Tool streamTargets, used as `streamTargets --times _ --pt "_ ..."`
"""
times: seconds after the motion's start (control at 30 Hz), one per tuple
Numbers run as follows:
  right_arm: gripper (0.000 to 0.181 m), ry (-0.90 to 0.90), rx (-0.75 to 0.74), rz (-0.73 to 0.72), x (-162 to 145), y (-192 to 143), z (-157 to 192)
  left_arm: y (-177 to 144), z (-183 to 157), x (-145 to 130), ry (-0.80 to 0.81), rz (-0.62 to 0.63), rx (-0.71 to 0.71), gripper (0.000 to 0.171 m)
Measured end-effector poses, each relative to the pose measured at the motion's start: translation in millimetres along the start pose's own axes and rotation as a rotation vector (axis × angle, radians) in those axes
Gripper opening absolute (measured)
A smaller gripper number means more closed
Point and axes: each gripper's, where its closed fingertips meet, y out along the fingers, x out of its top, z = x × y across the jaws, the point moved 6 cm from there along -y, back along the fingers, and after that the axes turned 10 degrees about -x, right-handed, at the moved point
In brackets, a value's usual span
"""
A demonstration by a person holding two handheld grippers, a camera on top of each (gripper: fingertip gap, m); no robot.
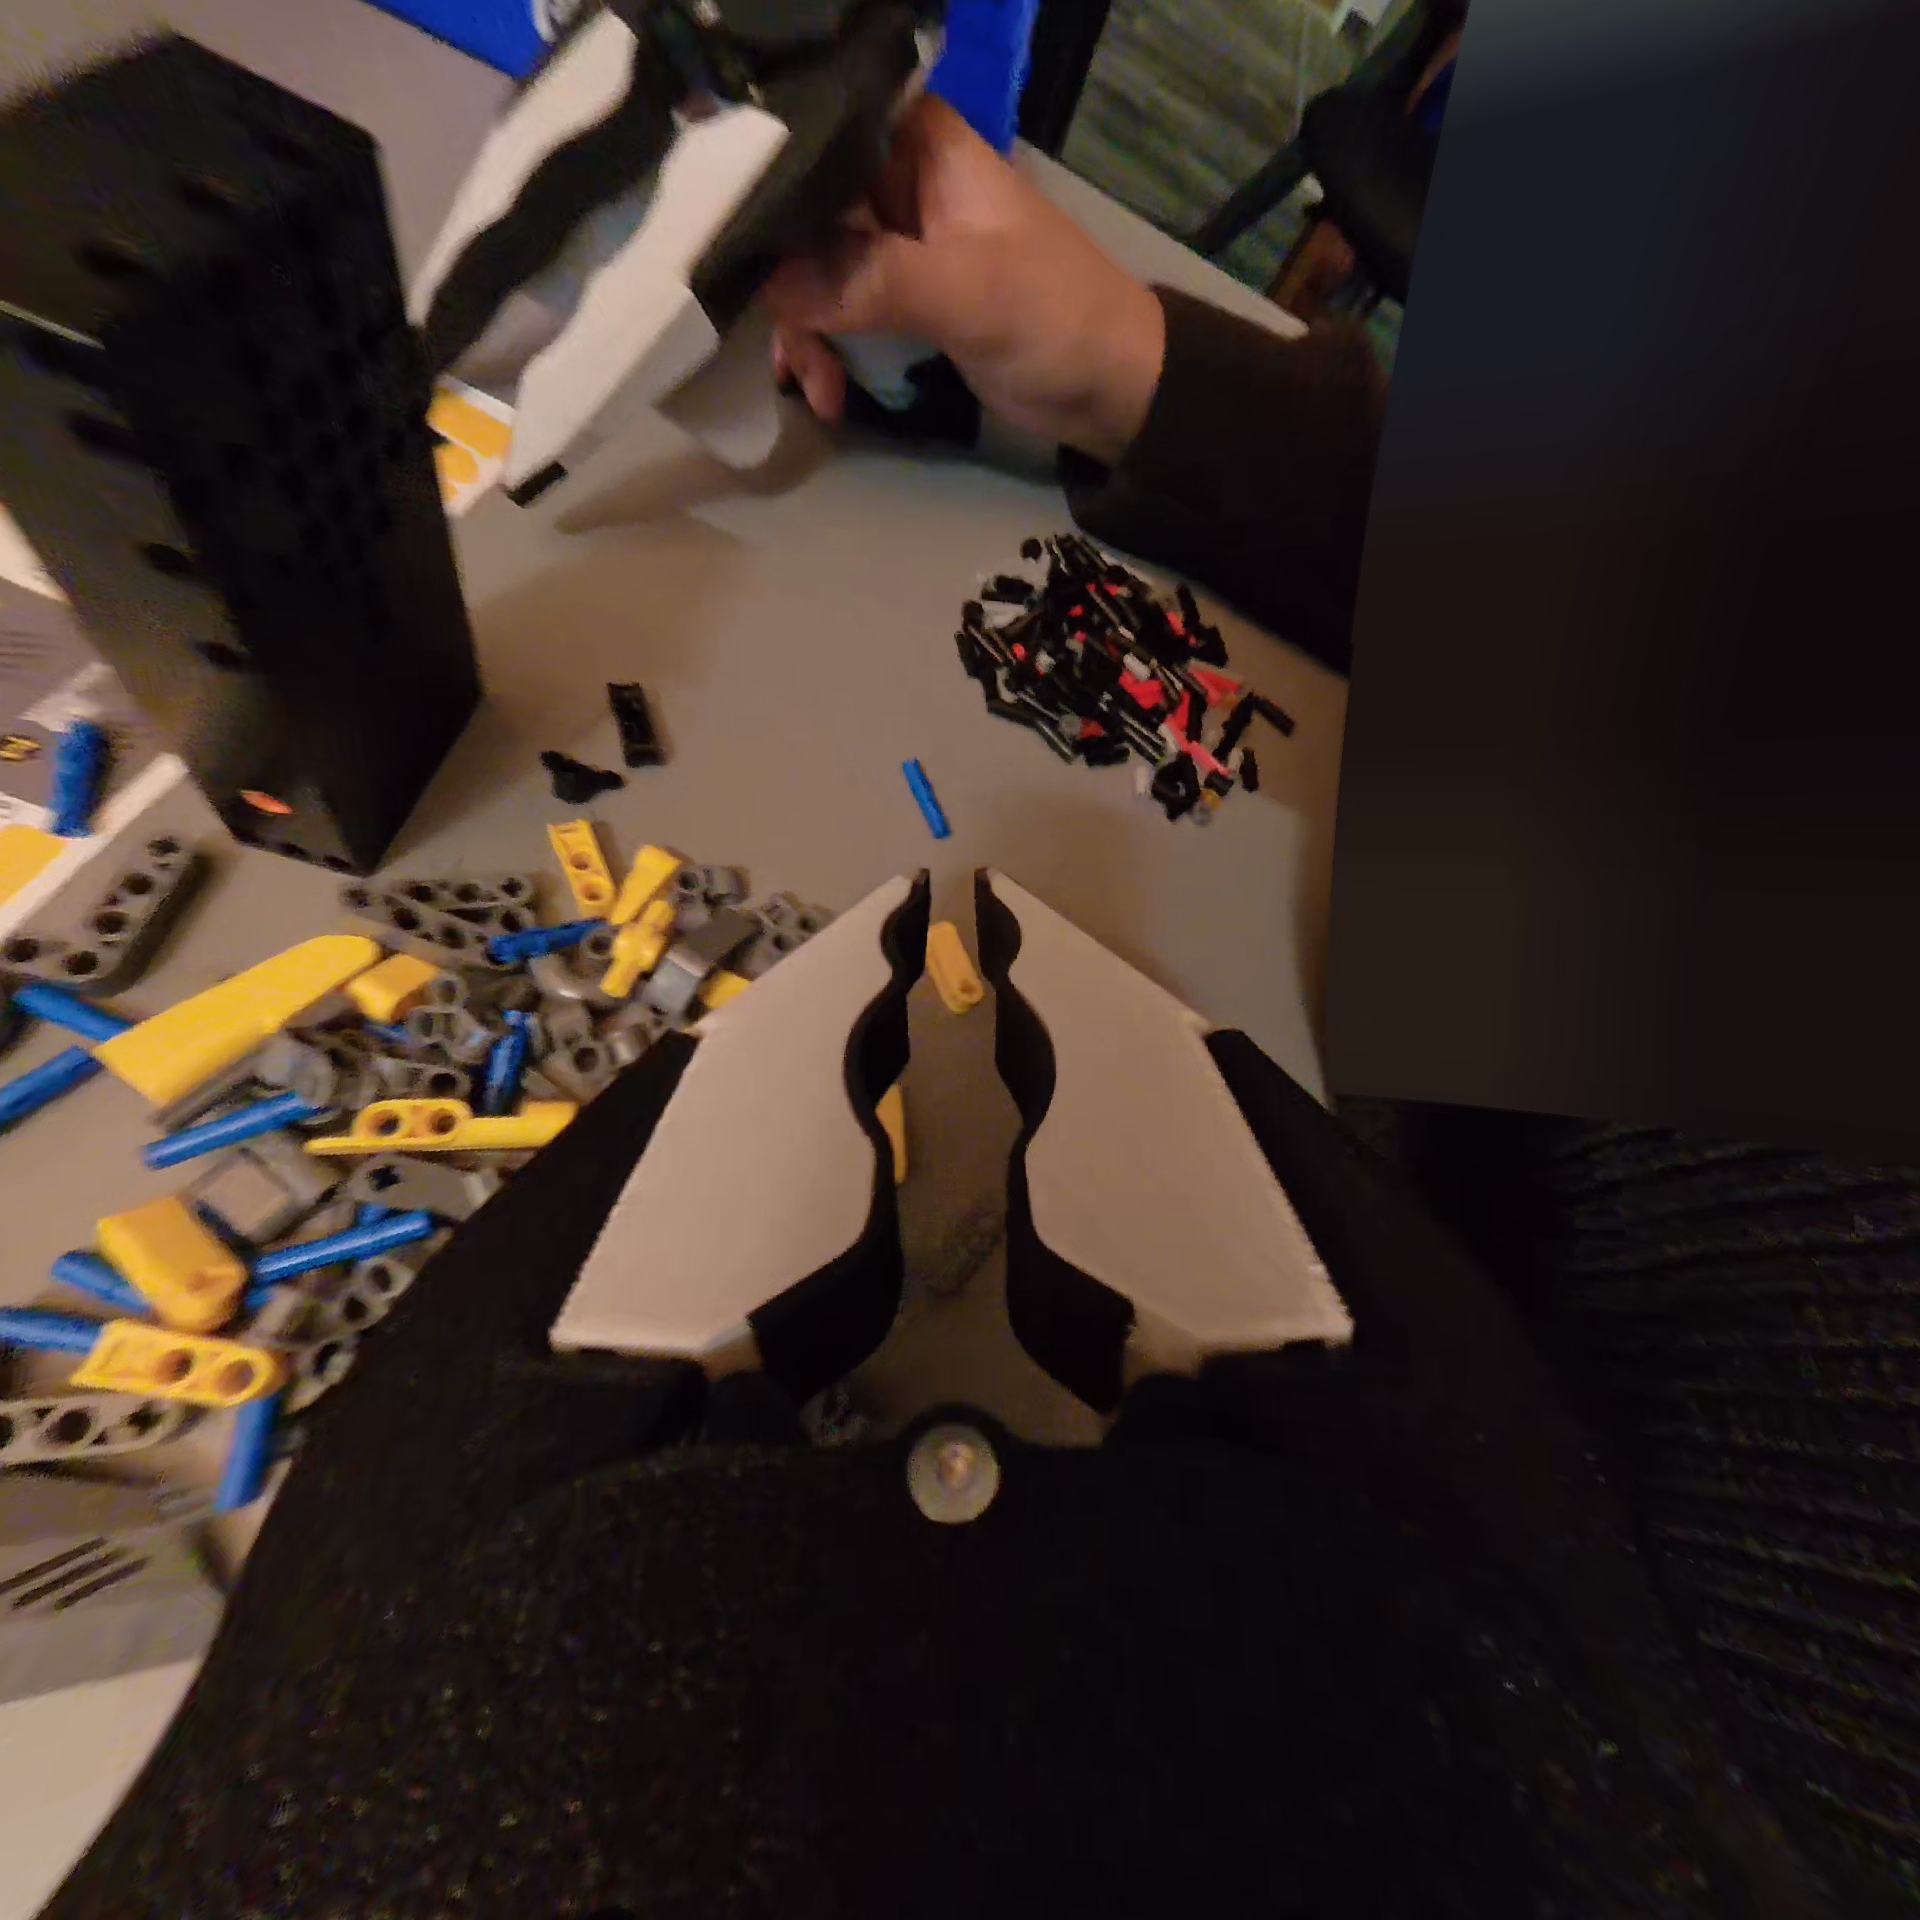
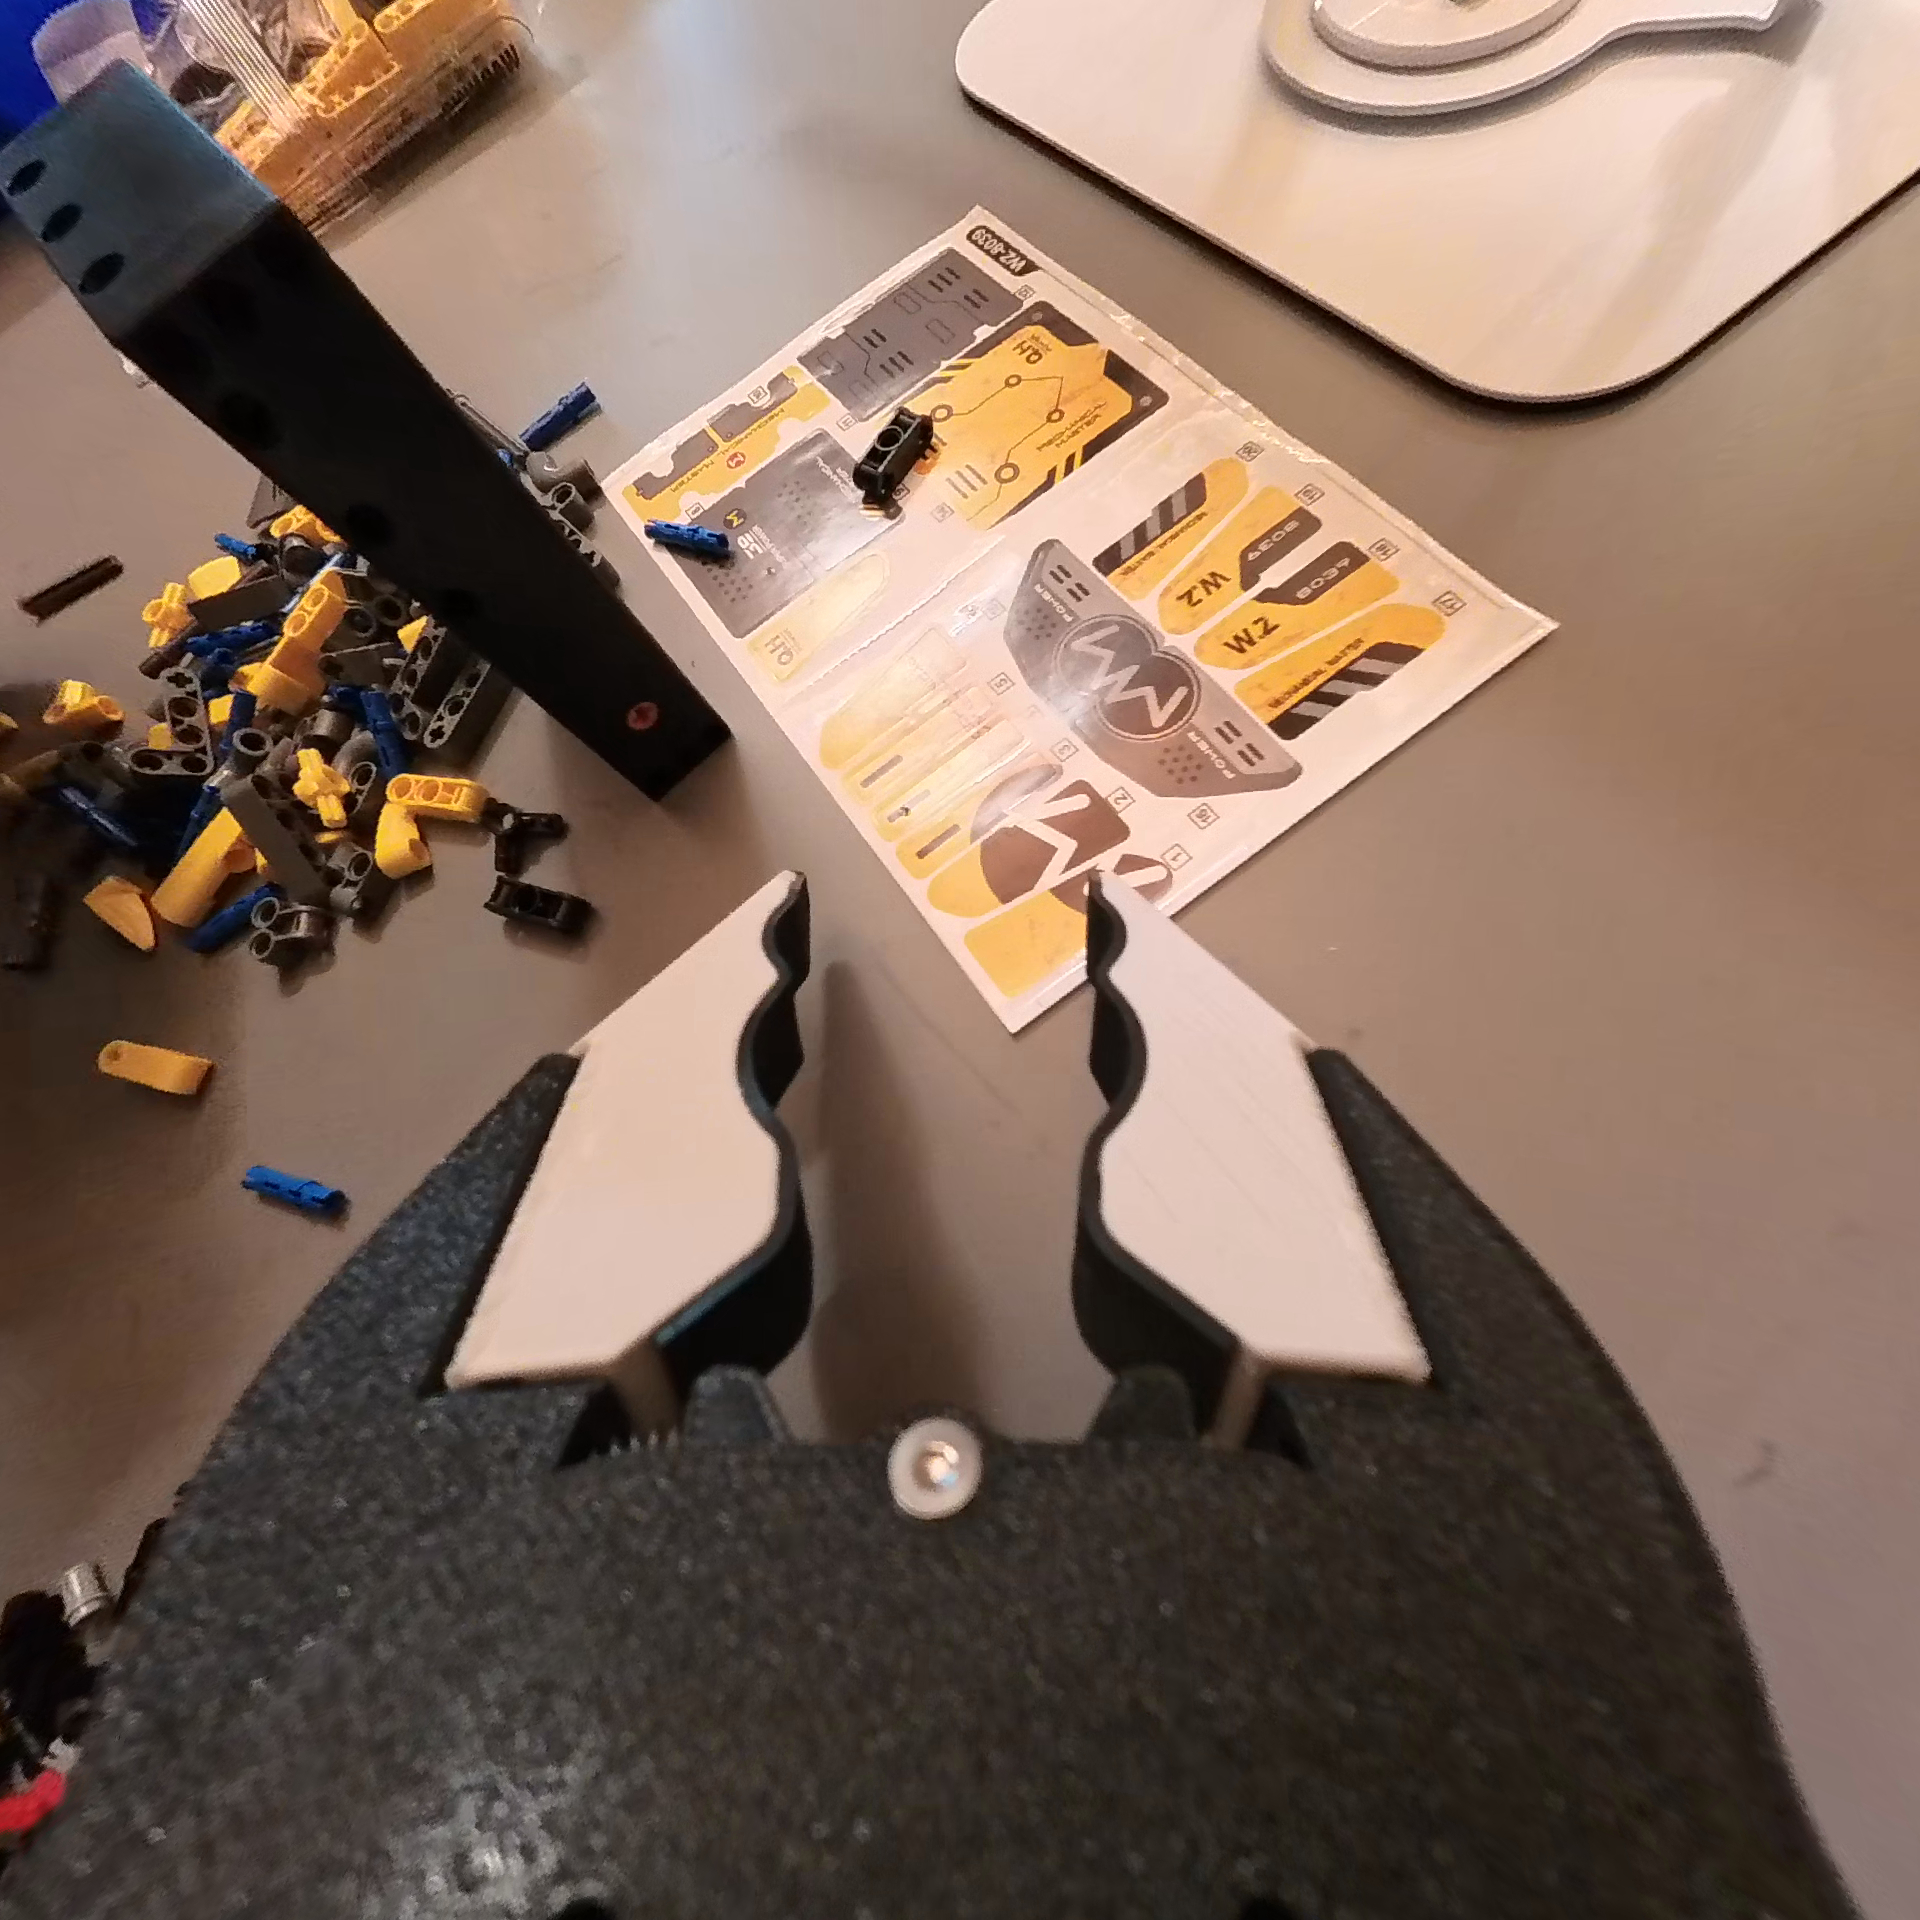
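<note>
My left gripper [image 1: 953, 883] is nearly shut, with only a narrow slit between its tips, and it holds nothing. Through the slit I see a small yellow piece [image 1: 954, 968] lying on the grey table below; it also shows in the right wrist view [image 2: 156, 1066]. A blue pin [image 1: 925, 798] lies just beyond the tips and shows in the right wrist view too [image 2: 296, 1191]. My right gripper [image 2: 948, 902] is open and empty above the table, with its right tip over the near corner of a yellow and grey sticker sheet [image 2: 1081, 623].
A black perforated block [image 1: 239, 447] [image 2: 384, 478] stands beside a pile of yellow, blue and grey pieces [image 1: 343, 1060] [image 2: 260, 748]. A heap of black and red pieces [image 1: 1112, 665] lies far right. A hand [image 1: 987, 301] holds the other gripper. A white stand base [image 2: 1455, 197] sits at the back. From the right gripper's tips to the black perforated block [image 2: 384, 478] is close to 8 cm.
</note>
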Motion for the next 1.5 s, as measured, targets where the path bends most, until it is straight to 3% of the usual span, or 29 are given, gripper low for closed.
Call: streamTargets --times 0.2,0.53,0.9,1.07,1.23,1.5 --pt "0.053 0.015 0.012 -0.001 0 0 -1 -35 23 13 0.013 -0.127 0.148 0.007" --pt "0.053 0.017 0.014 -0.001 0 0 -1 -95 65 12 -0.062 -0.304 0.39 0.007" --pt "0.053 -0.014 -0.017 0.003 -1 0 2 -100 72 8 0.019 -0.237 0.492 0.007" --pt "0.053 -0.098 -0.086 0.01 -2 2 6 -104 70 9 0.008 -0.259 0.455 0.007" --pt "0.053 -0.166 -0.136 0.011 -4 3 10 -86 57 -3 0.022 -0.112 0.253 0.007" --pt "0.053 -0.14 -0.111 0.012 -3 2 9 -50 48 -37 0.075 0.207 0.173 0.006"
